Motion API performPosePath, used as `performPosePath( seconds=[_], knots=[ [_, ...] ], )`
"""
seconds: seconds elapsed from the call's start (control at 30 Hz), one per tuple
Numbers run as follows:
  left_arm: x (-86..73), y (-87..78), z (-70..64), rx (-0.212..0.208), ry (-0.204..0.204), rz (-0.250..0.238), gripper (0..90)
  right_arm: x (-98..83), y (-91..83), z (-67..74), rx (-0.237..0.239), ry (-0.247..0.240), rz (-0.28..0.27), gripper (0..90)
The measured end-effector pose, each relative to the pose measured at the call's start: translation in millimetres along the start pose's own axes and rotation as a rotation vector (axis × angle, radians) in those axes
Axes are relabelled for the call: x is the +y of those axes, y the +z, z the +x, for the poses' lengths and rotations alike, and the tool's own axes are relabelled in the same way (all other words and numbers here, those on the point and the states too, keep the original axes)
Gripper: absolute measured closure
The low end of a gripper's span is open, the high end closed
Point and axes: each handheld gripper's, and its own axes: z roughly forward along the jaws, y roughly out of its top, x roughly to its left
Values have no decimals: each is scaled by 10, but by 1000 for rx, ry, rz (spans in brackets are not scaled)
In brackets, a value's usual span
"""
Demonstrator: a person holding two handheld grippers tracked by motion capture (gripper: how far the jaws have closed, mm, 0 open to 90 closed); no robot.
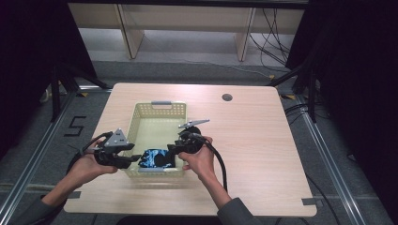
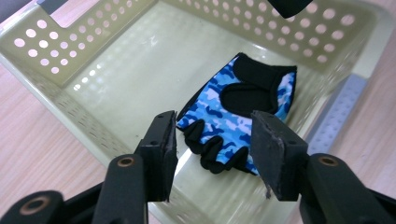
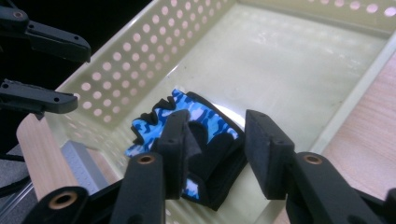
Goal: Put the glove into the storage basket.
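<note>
I have both tools poised over the near end of the pale basket (image 1: 136,123), each with its jaws spread and empty. The blue camouflage glove (image 2: 233,116) lies flat on the basket floor, just ahead of my left gripper (image 2: 212,149) and partly under my right gripper (image 3: 215,140). My worry is the wall: the left tool comes in over the rim and could snag it and drag the light basket. With both closing on one glove, I could also knock jaws together or pinch only a loose edge.
</note>
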Motion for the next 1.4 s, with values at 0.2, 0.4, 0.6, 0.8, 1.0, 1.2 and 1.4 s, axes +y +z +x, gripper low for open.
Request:
performPosePath(
  seconds=[0.2,0.4,0.6,0.8,1.0,1.2,1.4],
  knots=[
    [31,-55,-95,-26,-39,-41,435,-9,-115,-2,30,-9,-21,545],
    [60,-106,-200,-63,-84,-91,379,-45,-252,-26,28,-47,-54,482],
    [64,-122,-304,-65,-84,-113,352,-102,-371,-45,13,-66,-65,454],
    [51,-116,-356,-63,-94,-130,299,-155,-457,-69,28,-79,-76,435],
    [34,-91,-405,-74,-101,-143,262,-205,-553,-104,20,-68,-89,393],
    [15,-79,-468,-76,-142,-179,244,-252,-656,-142,-7,-80,-107,361],
    [-12,-84,-529,-89,-142,-193,235,-292,-740,-181,-13,-82,-129,334]
  ],
)
